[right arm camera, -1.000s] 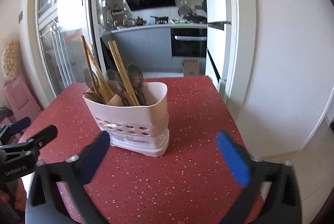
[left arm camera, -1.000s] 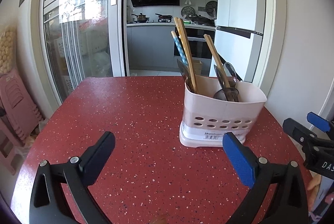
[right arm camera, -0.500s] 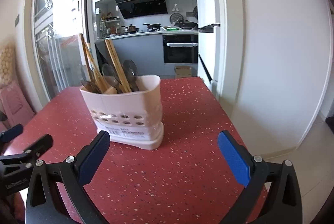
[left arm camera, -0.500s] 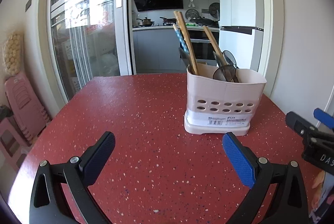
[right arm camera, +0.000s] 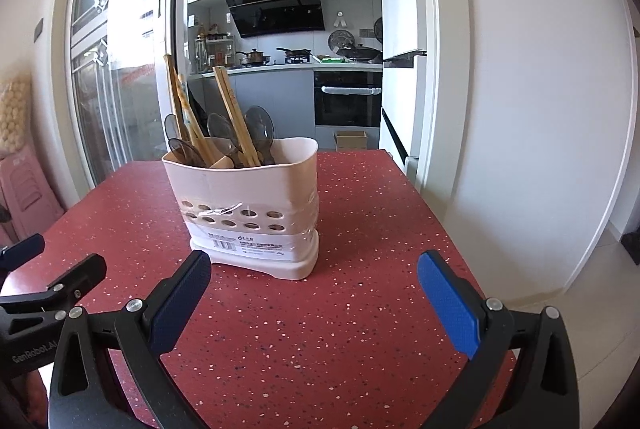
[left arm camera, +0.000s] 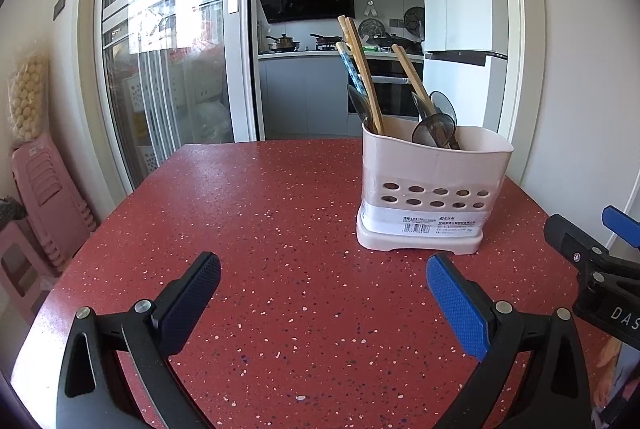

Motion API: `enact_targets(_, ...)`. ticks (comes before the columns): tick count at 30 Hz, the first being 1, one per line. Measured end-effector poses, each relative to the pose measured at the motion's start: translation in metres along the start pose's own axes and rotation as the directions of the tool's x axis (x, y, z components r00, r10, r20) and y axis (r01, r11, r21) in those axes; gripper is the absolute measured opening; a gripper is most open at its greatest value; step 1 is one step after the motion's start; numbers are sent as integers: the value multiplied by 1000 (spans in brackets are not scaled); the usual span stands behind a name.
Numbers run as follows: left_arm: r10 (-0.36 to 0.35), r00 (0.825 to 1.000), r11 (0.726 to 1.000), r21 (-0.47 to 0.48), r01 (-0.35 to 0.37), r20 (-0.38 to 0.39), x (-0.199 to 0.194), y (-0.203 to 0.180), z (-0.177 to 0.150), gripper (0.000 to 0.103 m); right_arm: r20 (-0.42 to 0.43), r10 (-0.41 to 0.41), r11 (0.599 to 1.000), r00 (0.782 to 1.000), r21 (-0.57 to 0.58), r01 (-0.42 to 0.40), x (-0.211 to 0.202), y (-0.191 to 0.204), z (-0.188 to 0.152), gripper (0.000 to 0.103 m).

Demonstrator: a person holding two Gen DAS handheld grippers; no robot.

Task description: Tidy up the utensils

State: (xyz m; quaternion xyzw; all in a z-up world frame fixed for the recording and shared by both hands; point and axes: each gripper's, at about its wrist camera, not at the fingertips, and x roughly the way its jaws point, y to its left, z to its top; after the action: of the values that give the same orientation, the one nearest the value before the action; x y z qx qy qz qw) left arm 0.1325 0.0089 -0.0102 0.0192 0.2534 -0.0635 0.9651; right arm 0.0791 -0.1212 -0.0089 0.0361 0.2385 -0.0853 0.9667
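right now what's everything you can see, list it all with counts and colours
table: one, red speckled, under everything
utensil holder: one, pale pink, on the table, right of centre
chopsticks: several, wooden, one blue patterned, upright in the holder
spoons: several, dark translucent, in the holder
stools: a stack, pink, floor at left
left gripper: one, black with blue pads, open, empty
right gripper: one, black with blue pads, open, empty

Utensil lower ends hidden inside holder [left arm camera: 432, 169]; label print [left arm camera: 436, 227] unreadable (too small).
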Motion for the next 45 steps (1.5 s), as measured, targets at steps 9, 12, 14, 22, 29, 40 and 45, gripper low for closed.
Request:
enact_targets(9, 0, 1000, 1000, 3, 0, 1, 0, -1, 1, 103, -3, 0, 1000, 1000, 9, 0, 2, -1, 0, 103)
enact_targets(12, 2, 1000, 1000, 3, -2, 0, 0, -1, 3, 103, -5, 0, 1000, 1000, 11, 0, 3, -1, 0, 103)
enact_targets(14, 2, 1000, 1000, 1, -2, 0, 0, -1, 3, 103, -5, 0, 1000, 1000, 10, 0, 3, -1, 0, 103)
enact_targets(22, 3, 1000, 1000, 2, -3, 0, 0, 0, 4, 103, -2, -3, 1000, 1000, 12, 3, 2, -2, 0, 103)
enact_targets(29, 0, 1000, 1000, 3, 0, -5, 0, -1, 5, 103, -1, 0, 1000, 1000, 10, 0, 1, -2, 1, 103)
enact_targets(40, -4, 1000, 1000, 4, 4, -6, -1, -2, 8, 103, 5, 0, 1000, 1000, 14, 0, -2, -3, 5, 103)
enact_targets(45, -4, 1000, 1000, 4, 4, -6, -1, -2, 8, 103, 5, -3, 1000, 1000, 15, 3, -3, -3, 5, 103)
